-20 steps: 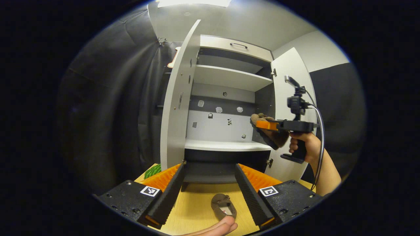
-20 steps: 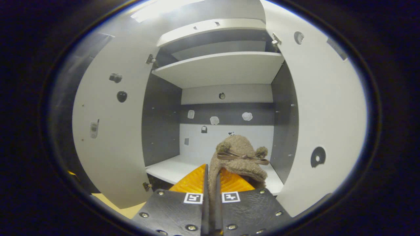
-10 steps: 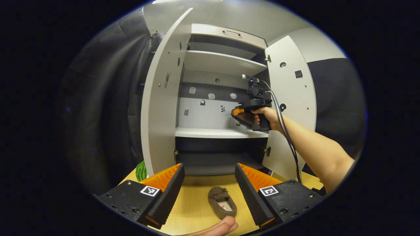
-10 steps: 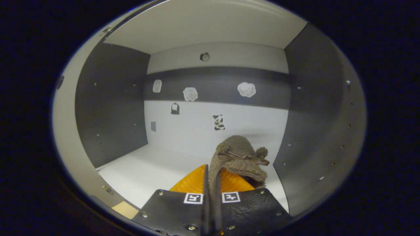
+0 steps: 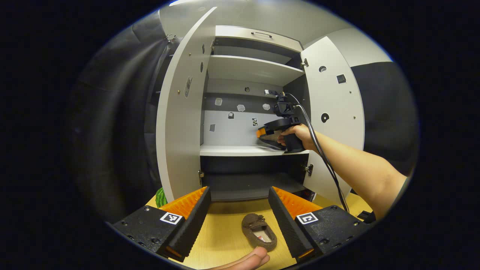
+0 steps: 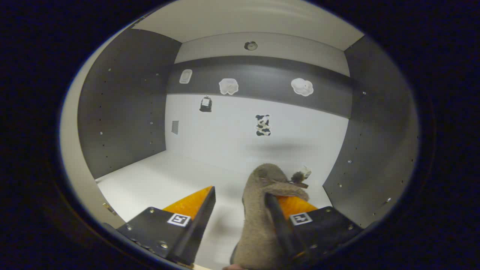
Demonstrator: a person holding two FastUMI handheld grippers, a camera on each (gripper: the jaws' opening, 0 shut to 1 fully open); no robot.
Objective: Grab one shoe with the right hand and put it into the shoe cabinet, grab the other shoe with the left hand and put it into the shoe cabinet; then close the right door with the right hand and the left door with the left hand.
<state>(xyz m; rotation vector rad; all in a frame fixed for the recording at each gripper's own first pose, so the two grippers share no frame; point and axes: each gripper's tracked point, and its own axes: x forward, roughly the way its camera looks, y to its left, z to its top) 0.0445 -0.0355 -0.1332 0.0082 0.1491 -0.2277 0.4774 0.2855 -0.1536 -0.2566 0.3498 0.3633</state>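
The right hand-held gripper point(image 6: 240, 221) sits inside the shoe cabinet point(image 5: 187, 112), fingers spread, one shoe point(image 6: 258, 221) leaning against its right finger. The left hand-held gripper point(image 5: 238, 221) gapes wide, the other shoe point(image 5: 259, 231) between its fingers on the desk point(image 5: 221, 236).

No readable words or numbers; only square coded markers on the left gripper point(image 5: 238, 210)

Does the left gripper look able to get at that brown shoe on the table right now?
Probably yes: the left gripper is open, and the shoe lies on the table between its fingers.
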